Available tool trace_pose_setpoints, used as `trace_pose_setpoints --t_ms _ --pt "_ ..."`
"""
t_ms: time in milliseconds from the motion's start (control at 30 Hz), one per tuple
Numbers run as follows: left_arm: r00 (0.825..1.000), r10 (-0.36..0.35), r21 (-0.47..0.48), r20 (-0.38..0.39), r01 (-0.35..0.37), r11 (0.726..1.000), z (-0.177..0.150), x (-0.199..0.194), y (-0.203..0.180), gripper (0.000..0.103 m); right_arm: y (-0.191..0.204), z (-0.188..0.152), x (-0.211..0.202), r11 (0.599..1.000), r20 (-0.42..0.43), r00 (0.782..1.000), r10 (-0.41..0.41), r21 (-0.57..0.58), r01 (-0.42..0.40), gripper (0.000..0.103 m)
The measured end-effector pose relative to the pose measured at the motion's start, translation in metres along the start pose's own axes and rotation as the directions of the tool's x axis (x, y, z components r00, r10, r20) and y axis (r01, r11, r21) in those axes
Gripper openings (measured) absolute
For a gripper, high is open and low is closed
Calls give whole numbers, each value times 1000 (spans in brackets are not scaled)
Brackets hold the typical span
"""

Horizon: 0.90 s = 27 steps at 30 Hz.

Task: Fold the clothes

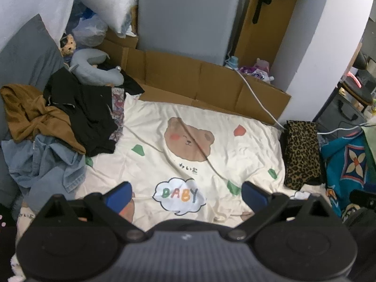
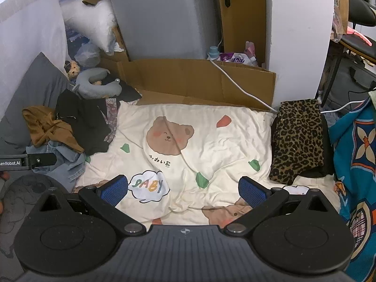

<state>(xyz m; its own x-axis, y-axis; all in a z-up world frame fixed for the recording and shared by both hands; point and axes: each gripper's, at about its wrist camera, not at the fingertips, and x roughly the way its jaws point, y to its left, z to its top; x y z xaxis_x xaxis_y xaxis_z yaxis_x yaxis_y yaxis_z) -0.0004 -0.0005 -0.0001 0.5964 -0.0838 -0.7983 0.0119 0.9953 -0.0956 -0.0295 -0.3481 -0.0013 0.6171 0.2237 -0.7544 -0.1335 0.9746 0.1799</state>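
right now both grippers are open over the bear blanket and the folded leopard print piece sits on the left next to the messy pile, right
Not quite. The leopard print piece lies at the blanket's right edge, as the right wrist view shows; the messy pile is on the left. Both the left gripper and right gripper are open.

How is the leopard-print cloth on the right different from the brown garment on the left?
The leopard-print cloth is spotted and lies folded in a neat stack; the brown garment is plain and crumpled in a heap with other clothes. Both rest at the edges of the bear-print blanket, untouched.
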Motion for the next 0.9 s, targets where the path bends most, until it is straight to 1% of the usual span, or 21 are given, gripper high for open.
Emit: trace_pose_setpoints --t_ms 133,200,267,367,500,800,900 --pt "1000 21 4 2 -21 1000 -3 0 -3 101 1 3 -2 1000 -1 1000 10 4 -10 103" --pt "999 35 20 0 -35 999 -7 3 -11 101 -7 2 0 1000 5 1000 13 5 -13 103" --pt "999 32 33 4 -32 999 -8 2 -15 101 -5 0 -1 1000 7 1000 10 4 -10 103" --pt "1000 13 18 -1 -12 1000 -2 1 -3 101 -6 -2 0 1000 12 1000 6 -3 -6 103" --pt "999 32 41 17 -32 999 -7 -1 -6 101 -3 -1 0 1000 13 1000 -3 -11 3 103" --pt "999 43 65 30 -45 997 -6 -2 -6 101 -2 -3 0 999 9 1000 -20 -29 21 103" --pt "998 44 70 36 -47 996 -15 -2 -10 100 -1 -2 -1 999 8 1000 -24 -31 25 103"
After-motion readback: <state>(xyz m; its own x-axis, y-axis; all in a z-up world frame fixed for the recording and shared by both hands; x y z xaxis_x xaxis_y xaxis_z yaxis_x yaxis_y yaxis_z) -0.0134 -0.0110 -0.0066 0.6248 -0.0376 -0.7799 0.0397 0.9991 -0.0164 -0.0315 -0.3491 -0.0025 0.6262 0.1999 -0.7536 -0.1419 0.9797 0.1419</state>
